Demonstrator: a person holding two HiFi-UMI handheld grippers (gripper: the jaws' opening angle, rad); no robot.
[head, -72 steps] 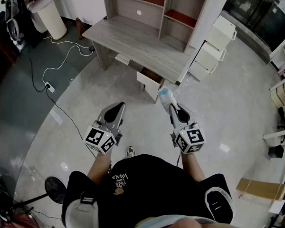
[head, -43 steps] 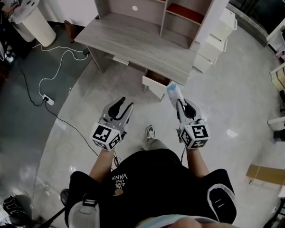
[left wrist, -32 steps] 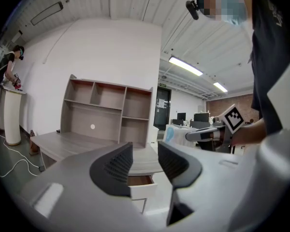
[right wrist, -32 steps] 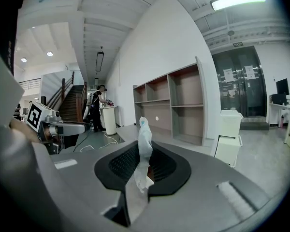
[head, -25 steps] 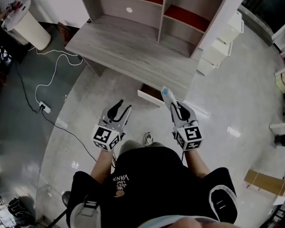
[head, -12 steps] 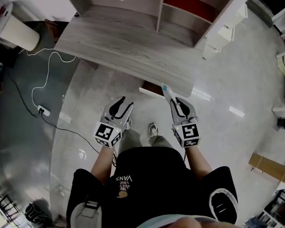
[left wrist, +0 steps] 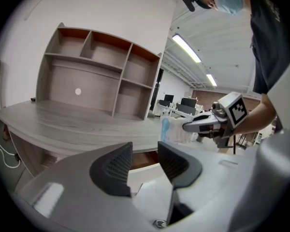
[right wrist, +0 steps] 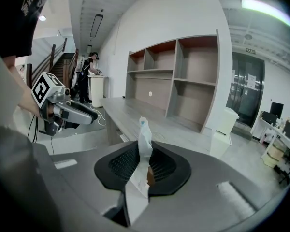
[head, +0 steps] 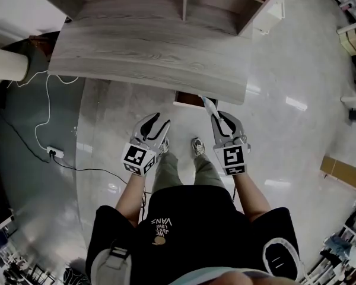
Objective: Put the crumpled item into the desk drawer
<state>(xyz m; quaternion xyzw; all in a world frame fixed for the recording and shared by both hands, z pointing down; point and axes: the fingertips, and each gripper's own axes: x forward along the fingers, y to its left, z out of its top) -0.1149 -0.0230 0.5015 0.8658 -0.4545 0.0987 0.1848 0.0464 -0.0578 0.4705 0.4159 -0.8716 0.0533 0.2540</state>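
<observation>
Head view: L gripper (head: 162, 122) w/ jaws part-open, empty, over floor just short of desk (head: 148, 58). R gripper (head: 221, 116) clamped on crumpled item (head: 208, 105), item's tip beside open drawer (head: 188, 99).
Left gripper view: jaws apart, nothing betw.; drawer visible beyond gap.
Right gripper view: jaws pinched on white crumpled item, top sticking up past pads.

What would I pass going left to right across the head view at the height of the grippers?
power strip on the floor → left gripper → shoe → right gripper holding the crumpled item → cardboard box
</observation>
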